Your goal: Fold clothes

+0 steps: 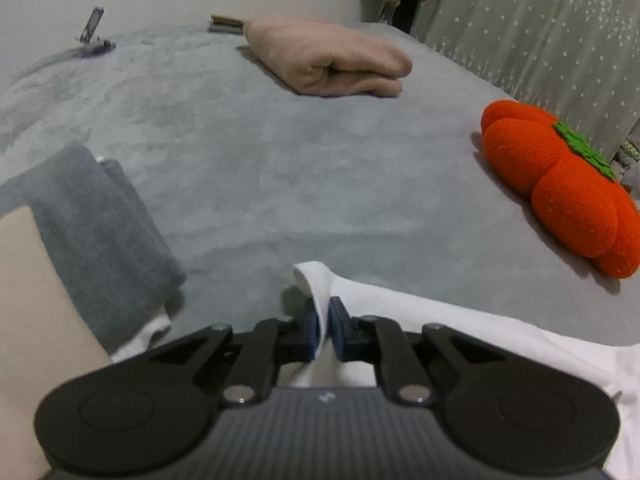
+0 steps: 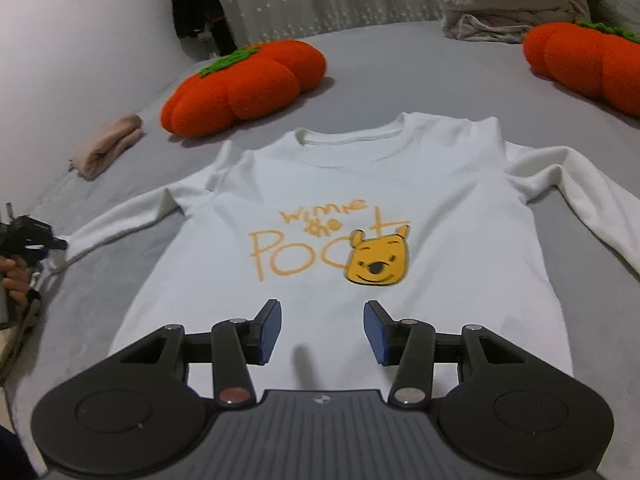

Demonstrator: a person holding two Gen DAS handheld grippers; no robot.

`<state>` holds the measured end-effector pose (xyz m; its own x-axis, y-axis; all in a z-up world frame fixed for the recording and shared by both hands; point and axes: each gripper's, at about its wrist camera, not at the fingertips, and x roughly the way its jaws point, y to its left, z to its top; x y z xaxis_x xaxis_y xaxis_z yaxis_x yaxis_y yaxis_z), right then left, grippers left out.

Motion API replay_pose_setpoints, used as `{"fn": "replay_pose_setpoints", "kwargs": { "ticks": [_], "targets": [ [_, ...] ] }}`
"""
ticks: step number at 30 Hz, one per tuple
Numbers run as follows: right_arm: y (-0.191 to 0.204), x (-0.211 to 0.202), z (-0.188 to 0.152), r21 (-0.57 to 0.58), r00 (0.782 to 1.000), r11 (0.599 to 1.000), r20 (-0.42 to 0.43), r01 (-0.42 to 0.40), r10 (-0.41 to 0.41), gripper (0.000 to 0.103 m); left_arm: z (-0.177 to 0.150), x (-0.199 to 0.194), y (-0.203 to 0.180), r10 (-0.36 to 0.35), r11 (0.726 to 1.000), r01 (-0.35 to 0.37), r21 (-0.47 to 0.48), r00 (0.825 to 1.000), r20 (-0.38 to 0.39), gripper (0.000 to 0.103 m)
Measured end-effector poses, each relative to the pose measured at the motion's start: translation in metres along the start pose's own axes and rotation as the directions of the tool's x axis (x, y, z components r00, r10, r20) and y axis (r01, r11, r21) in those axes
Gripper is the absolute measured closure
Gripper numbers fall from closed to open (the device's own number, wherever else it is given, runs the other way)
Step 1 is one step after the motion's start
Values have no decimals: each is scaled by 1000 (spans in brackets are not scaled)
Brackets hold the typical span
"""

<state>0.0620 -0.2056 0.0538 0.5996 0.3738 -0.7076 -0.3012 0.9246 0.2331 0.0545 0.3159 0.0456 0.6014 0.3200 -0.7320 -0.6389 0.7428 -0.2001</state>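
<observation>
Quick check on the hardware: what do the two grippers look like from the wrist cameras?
Both match. The left gripper and right gripper have black linkage arms with silver pivot pins, blue pads on the fingertips, two round black discs at the base and a ribbed grey body with a small white logo. One pin on the right gripper looks reddish. No cables or sleeves are visible.

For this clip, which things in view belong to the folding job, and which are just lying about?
In the job:
- white sweatshirt, spread flat
- left gripper, shut on its sleeve cuff
- right gripper, open over the hem

Lying about:
- two orange pumpkin cushions
- folded beige garment
- grey towel
- pile of laundry
- phone stand
</observation>
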Motion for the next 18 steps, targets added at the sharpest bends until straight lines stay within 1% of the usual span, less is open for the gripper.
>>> {"fn": "replay_pose_setpoints", "kwargs": {
  "ticks": [3,6,9,15,18],
  "targets": [
    [-1,3,-1,-4,1000,1000,-6,4,-4,57,5,-12,-1,21,999,-23,23,998,53,95],
    [1,6,-3,-24,1000,1000,-12,11,-12,57,8,-20,-1,48,998,-52,44,995,83,95],
    [3,8,-4,-39,1000,999,-17,11,-11,57,9,-25,4,58,997,-61,38,995,81,95],
    [6,11,-5,-52,1000,999,-18,5,-6,57,10,-39,15,55,998,-59,35,994,96,95],
    [8,12,-7,-55,1000,998,-21,3,-4,57,11,-43,20,51,998,-53,22,995,90,95]
  ]
}}
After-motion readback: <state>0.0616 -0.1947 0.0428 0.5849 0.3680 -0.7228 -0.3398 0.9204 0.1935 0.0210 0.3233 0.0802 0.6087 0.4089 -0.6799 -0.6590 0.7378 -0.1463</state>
